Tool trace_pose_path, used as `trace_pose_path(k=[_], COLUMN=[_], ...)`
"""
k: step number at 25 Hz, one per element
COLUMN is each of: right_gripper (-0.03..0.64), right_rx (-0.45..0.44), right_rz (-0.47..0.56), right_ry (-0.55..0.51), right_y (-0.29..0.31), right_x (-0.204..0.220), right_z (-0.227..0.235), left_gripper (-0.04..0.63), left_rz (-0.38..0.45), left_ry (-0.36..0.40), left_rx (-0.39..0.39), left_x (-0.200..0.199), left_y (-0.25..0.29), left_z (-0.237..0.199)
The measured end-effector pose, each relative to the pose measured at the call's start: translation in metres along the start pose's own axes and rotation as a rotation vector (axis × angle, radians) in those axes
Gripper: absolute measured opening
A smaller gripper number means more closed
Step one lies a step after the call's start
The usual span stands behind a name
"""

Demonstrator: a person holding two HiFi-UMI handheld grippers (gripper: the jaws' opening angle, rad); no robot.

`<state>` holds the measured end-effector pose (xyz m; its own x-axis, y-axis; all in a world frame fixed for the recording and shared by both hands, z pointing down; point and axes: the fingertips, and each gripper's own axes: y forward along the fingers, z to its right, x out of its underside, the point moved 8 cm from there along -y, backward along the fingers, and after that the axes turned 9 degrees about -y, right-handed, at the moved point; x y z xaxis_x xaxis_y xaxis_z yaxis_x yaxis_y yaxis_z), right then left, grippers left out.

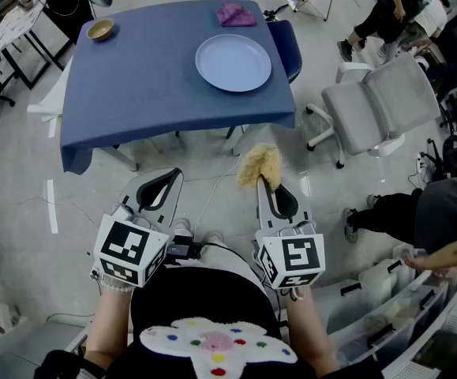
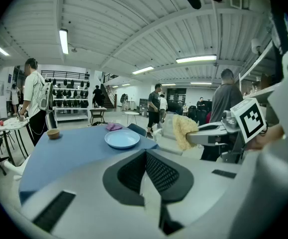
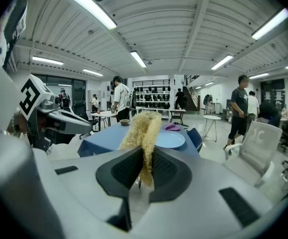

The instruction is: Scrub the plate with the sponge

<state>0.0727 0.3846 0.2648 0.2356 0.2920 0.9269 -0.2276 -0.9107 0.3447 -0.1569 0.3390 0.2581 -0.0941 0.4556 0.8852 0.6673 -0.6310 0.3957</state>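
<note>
A pale blue plate (image 1: 234, 62) lies on the blue table (image 1: 157, 85), toward its right side. My right gripper (image 1: 264, 181) is shut on a shaggy yellow sponge (image 1: 259, 165), held over the floor short of the table's near edge. From the right gripper view the sponge (image 3: 142, 133) stands pinched between the pads, with the plate (image 3: 170, 139) beyond it. My left gripper (image 1: 167, 178) is shut with nothing in it, level with the right one and also short of the table. The left gripper view shows the plate (image 2: 122, 139) ahead and the sponge (image 2: 184, 130) at right.
A small wooden bowl (image 1: 100, 29) sits at the table's far left corner and a purple cloth (image 1: 235, 14) at its far edge. A blue chair (image 1: 286, 47) stands against the table's right side, a grey office chair (image 1: 382, 105) further right. People stand around the room.
</note>
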Motion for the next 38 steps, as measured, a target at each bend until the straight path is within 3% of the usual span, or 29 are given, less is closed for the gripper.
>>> trace_pose_path(k=[13,24,28,38], right_gripper=[0.040,0.041,0.041,0.041], right_rx=[0.000,-0.015,-0.025,-0.041], right_rz=[0.006,0.026,0.036,0.056], right_ry=[0.006,0.035,0.037,0.026], right_y=[0.006,-0.003,-0.008,-0.023], right_x=[0.000,0.008,0.011,0.020], right_z=[0.005,0.028,0.035,0.043], left_gripper=[0.009,0.013,0.109,0.112], left_rz=[0.000,0.028,0.024,0.059], left_ry=[-0.001,0.000,0.008,-0.018], left_rx=[0.002,-0.049,-0.040,-0.075], left_x=[-0.001,0.000,0.001,0.007], left_y=[0.009,0.018,0.022,0.019], left_z=[0.000,0.022,0.034,0.052])
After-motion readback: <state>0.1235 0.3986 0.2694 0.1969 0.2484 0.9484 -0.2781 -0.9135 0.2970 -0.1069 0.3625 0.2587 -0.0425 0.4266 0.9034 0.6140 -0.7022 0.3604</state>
